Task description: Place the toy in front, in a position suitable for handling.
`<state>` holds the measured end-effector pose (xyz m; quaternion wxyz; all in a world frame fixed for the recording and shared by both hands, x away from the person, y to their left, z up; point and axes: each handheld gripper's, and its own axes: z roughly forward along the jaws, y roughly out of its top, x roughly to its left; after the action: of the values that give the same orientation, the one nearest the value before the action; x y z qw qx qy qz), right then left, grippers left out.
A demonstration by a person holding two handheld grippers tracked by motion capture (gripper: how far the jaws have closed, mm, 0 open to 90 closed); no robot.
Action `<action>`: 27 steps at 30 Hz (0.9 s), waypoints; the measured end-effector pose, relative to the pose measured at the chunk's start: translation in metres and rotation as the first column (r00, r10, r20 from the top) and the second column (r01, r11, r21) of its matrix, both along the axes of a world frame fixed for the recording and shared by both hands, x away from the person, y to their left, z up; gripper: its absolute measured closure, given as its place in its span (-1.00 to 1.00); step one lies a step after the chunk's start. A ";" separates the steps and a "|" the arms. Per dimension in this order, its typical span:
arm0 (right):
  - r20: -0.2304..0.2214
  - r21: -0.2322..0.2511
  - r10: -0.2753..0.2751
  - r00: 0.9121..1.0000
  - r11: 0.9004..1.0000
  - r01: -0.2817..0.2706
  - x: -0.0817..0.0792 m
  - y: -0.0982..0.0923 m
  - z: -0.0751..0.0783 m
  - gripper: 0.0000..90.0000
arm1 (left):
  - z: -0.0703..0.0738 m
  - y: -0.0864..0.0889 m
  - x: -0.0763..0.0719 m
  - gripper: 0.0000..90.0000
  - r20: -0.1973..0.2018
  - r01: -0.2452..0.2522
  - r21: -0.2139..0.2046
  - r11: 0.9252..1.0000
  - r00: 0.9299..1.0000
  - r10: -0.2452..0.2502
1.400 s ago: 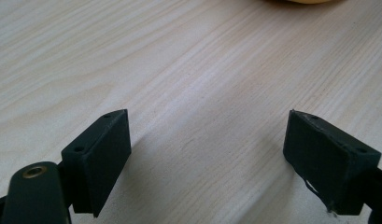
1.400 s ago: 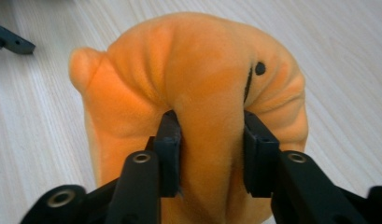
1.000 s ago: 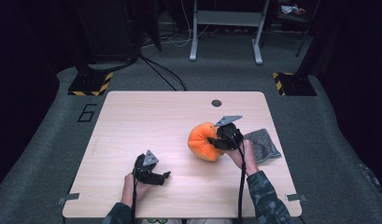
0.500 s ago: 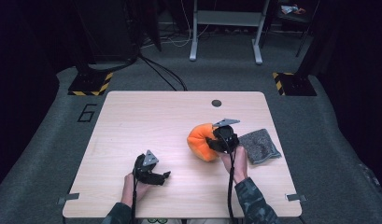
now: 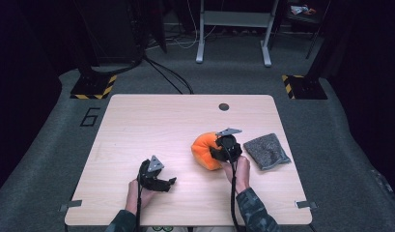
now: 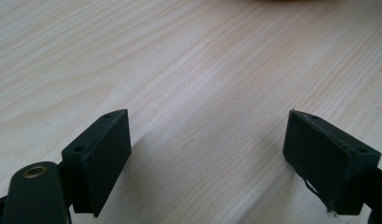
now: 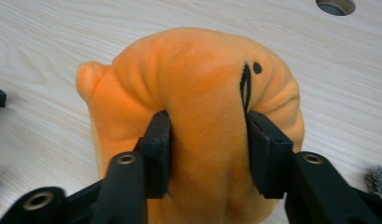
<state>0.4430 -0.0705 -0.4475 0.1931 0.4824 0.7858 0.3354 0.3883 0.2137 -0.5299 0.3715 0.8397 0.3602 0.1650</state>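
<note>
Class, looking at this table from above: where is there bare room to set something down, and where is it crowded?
Free: the whole far-left stretch of the table, from the far edge down to the left gripper. Also the far strip around the small hole. Crowded: the right middle, where the orange plush toy, right gripper and grey cloth sit close together.

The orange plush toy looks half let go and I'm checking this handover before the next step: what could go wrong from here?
1. The right gripper has just been opening, yet its fingers still dent the orange plush toy; pulling away now could drag it along.
2. The toy's bulging folds may spring back and tip it toward the grey cloth lying close beside it.
3. The left gripper, open over bare table, looks too far off to steady it.
</note>
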 end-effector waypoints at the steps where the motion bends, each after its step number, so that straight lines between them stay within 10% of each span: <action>1: -0.001 -0.006 0.013 1.000 1.000 -0.013 0.000 -0.001 0.000 0.08 | 0.000 0.000 0.000 -0.67 0.000 0.000 0.000 1.000 1.000 0.000; 14: 0.052 -0.020 0.141 0.989 0.990 -0.140 0.001 -0.018 0.023 -0.55 | 0.000 0.000 0.000 -0.67 0.003 -0.001 -0.002 1.000 1.000 0.001; 27: -0.029 -0.074 0.369 0.929 0.926 -0.370 0.032 -0.028 0.012 -0.66 | 0.000 0.000 0.000 -0.67 0.005 0.000 0.001 1.000 1.000 0.000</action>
<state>0.4746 -0.0988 -0.4359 0.1395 0.3205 0.8763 0.3315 0.3884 0.2138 -0.5300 0.3722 0.8393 0.3592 0.1672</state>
